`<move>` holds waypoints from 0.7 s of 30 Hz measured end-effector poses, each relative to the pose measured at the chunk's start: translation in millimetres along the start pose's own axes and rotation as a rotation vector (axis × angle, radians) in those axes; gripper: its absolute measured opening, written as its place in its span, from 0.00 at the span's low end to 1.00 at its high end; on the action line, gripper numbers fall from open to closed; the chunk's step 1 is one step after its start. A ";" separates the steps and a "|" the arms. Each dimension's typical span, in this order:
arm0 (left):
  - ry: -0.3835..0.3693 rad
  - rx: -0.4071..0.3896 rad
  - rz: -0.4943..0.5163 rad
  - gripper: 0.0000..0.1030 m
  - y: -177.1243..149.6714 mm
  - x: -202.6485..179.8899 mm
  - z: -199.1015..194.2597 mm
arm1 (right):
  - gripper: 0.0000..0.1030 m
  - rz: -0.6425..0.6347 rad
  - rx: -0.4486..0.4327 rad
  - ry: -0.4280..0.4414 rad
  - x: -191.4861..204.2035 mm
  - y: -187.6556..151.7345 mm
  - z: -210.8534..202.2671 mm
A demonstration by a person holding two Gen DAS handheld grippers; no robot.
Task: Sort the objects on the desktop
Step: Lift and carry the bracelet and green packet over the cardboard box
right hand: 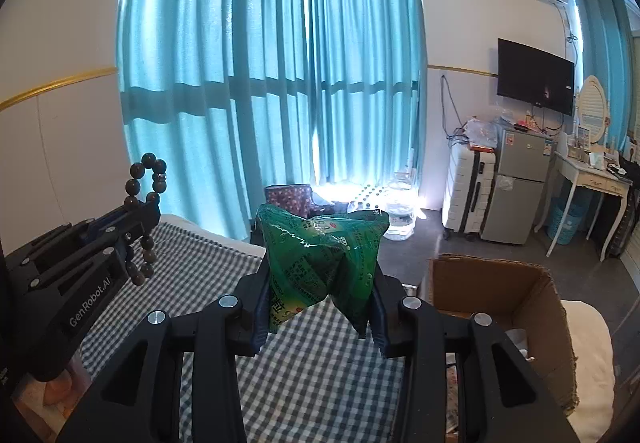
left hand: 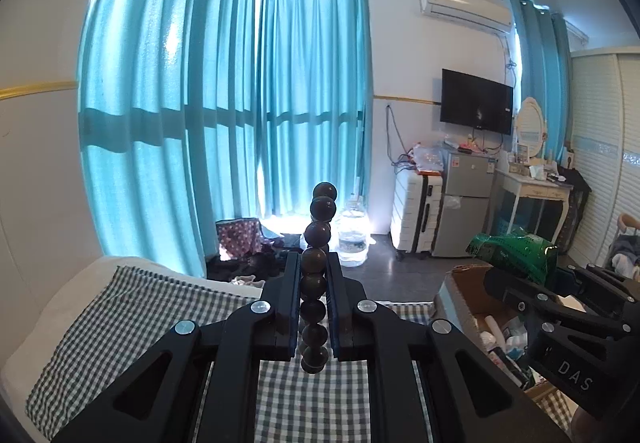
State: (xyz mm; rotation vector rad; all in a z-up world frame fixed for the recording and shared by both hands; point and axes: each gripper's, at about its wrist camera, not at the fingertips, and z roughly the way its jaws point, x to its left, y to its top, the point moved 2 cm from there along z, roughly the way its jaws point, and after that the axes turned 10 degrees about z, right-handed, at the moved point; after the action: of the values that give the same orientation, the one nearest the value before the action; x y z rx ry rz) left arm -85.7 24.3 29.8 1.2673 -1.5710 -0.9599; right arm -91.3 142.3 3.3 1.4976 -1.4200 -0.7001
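Observation:
My left gripper (left hand: 313, 267) is shut on a bracelet of dark brown wooden beads (left hand: 316, 243), which stands edge-on between the pads and sticks out above them. From the right wrist view the bead bracelet (right hand: 145, 179) shows as a loop clamped in the left gripper (right hand: 146, 209) at the left. My right gripper (right hand: 320, 275) is shut on a crumpled green foil packet (right hand: 320, 251), held up above the checked cloth. In the left wrist view the same green packet (left hand: 512, 251) and right gripper (left hand: 516, 275) hang over a cardboard box at the right.
A green-and-white checked cloth (right hand: 320, 375) covers the surface below. An open cardboard box (right hand: 500, 283) with small items inside stands at the right. Beyond are teal curtains (left hand: 224, 103), a water jug (left hand: 352, 235), a suitcase (left hand: 416, 215), a small fridge (left hand: 468, 203) and a white dressing table (right hand: 588, 183).

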 end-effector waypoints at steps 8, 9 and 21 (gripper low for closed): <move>-0.063 -0.010 0.018 0.11 7.5 -37.4 2.2 | 0.38 0.028 -0.012 -0.043 -34.9 1.3 -15.7; -0.074 -0.012 0.020 0.11 8.9 -42.7 2.4 | 0.38 0.033 -0.013 -0.050 -41.4 1.6 -17.7; -0.196 -0.019 0.058 0.11 16.8 -114.2 20.8 | 0.39 0.081 -0.033 -0.140 -111.1 9.4 -37.0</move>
State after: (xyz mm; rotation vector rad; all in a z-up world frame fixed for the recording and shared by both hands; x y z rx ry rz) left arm -99.5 140.5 20.6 1.1354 -1.7347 -1.0862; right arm -81.8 259.3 5.9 1.3803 -1.5579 -0.7864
